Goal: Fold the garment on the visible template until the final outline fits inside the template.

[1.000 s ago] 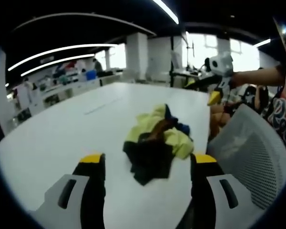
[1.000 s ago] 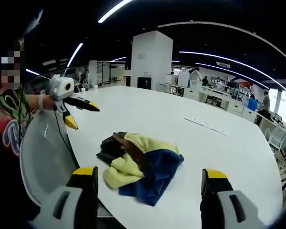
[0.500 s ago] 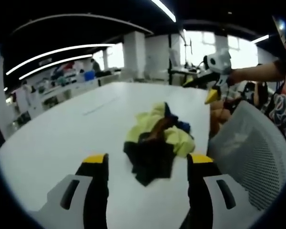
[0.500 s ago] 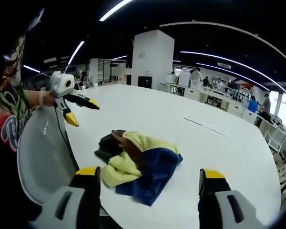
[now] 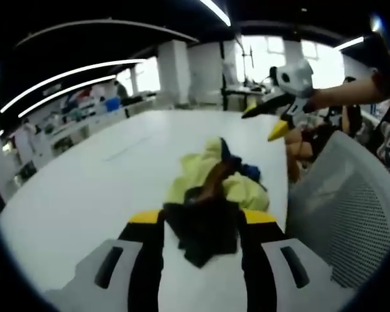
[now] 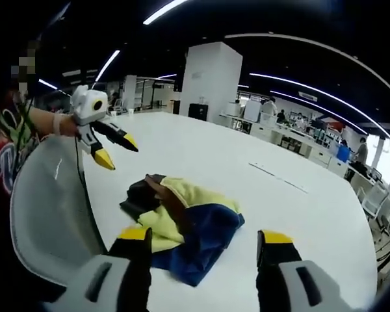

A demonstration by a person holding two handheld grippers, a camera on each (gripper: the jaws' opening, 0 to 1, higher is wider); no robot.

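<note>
Blue garment (image 6: 182, 224) side, right gripper view

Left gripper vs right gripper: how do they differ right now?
The left gripper has its tips at the crumpled garment's black edge; the right gripper straddles the blue-and-yellow side. The left gripper's gap is narrower than the right gripper's. Both are open, yellow-tipped, over the white table, and hold nothing.

Ceiling light strips (image 6: 166, 8) and bright windows (image 5: 266, 55) beyond the jaws; left gripper view soft, fisheye-bent at edges.
</note>
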